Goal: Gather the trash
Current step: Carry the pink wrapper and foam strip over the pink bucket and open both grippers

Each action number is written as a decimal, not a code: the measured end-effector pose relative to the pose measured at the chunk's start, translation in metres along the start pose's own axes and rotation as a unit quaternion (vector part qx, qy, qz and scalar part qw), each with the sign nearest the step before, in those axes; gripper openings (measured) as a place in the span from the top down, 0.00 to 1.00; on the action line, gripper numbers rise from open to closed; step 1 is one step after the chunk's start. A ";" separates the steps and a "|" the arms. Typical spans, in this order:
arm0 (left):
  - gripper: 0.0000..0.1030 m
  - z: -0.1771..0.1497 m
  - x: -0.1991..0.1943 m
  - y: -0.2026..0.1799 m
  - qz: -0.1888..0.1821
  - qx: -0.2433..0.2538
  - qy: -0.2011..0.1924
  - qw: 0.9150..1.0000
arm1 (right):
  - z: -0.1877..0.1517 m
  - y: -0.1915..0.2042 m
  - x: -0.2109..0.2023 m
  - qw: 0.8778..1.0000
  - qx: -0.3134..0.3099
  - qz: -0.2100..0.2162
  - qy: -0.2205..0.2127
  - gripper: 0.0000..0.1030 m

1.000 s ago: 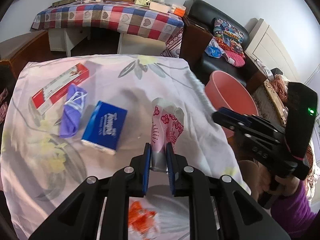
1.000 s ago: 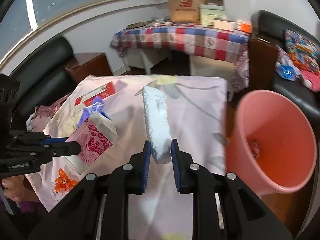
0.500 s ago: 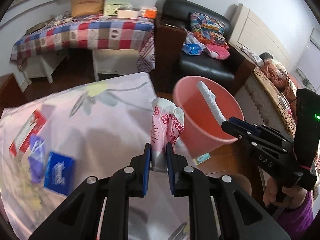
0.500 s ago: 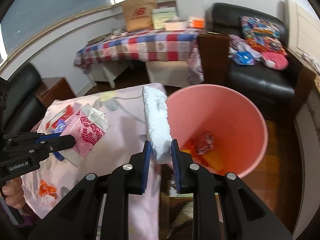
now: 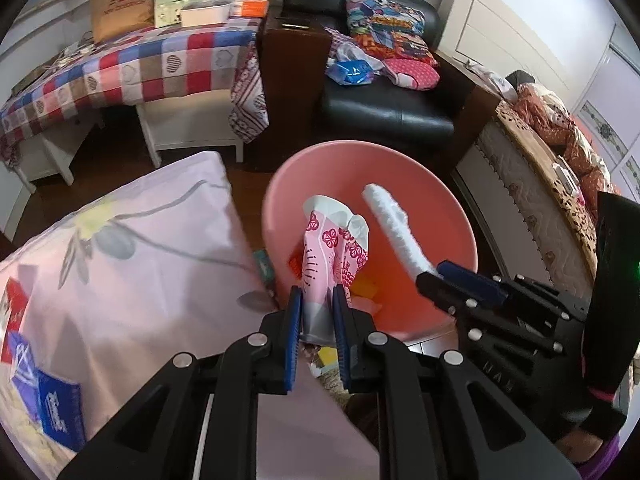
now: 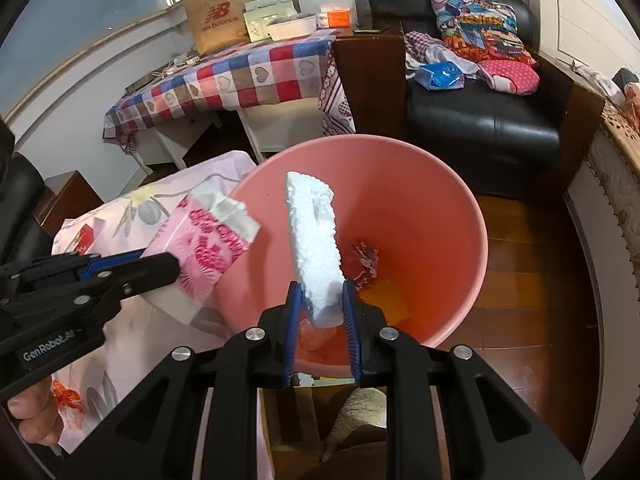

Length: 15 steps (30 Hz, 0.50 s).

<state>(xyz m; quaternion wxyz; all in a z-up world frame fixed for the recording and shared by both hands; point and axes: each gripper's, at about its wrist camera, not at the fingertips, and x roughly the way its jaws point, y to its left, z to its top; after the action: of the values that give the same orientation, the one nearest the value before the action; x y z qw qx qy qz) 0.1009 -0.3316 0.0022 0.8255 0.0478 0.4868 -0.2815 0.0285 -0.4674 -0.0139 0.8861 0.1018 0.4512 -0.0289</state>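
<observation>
Pink patterned carton (image 5: 334,248) clamped in left tongs (image 5: 316,320), held over the near rim of the pink bucket (image 5: 440,200). White foam piece (image 6: 316,240) clamped in right tongs (image 6: 322,320), also over the bucket's mouth, just beside the carton, not touching. Bucket stands on the wood floor (image 6: 532,280), some red and yellow scraps at its bottom. Left of it, tabletop with floral cloth (image 5: 120,272) carries a blue tissue pack (image 5: 60,412) and a red box (image 5: 14,312).

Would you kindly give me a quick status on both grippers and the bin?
Left gripper shut on pink patterned bag. Right gripper shut on white foam piece. Both over pink bin. Nothing blocking.
</observation>
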 end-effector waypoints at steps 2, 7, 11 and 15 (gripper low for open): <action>0.86 0.004 0.008 -0.005 0.001 0.003 0.005 1.000 | -0.001 -0.002 0.001 1.000 -0.003 -0.005 0.001 0.79; 0.85 0.014 0.018 -0.018 0.006 0.017 0.001 1.000 | -0.003 -0.008 0.008 1.000 0.000 -0.010 0.009 0.79; 0.86 0.018 0.022 -0.026 -0.005 0.023 0.002 1.000 | -0.003 -0.013 0.010 1.000 0.008 -0.012 0.008 0.79; 0.86 0.020 0.027 -0.032 -0.008 0.028 0.005 1.000 | -0.002 -0.017 0.012 1.000 0.011 -0.013 0.010 0.79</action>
<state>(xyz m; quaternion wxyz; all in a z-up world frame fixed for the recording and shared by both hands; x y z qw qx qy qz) 0.1098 -0.3771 -0.0037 0.8193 0.0682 0.4828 -0.3017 0.0310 -0.4829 -0.0272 0.8801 0.1060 0.4606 -0.0446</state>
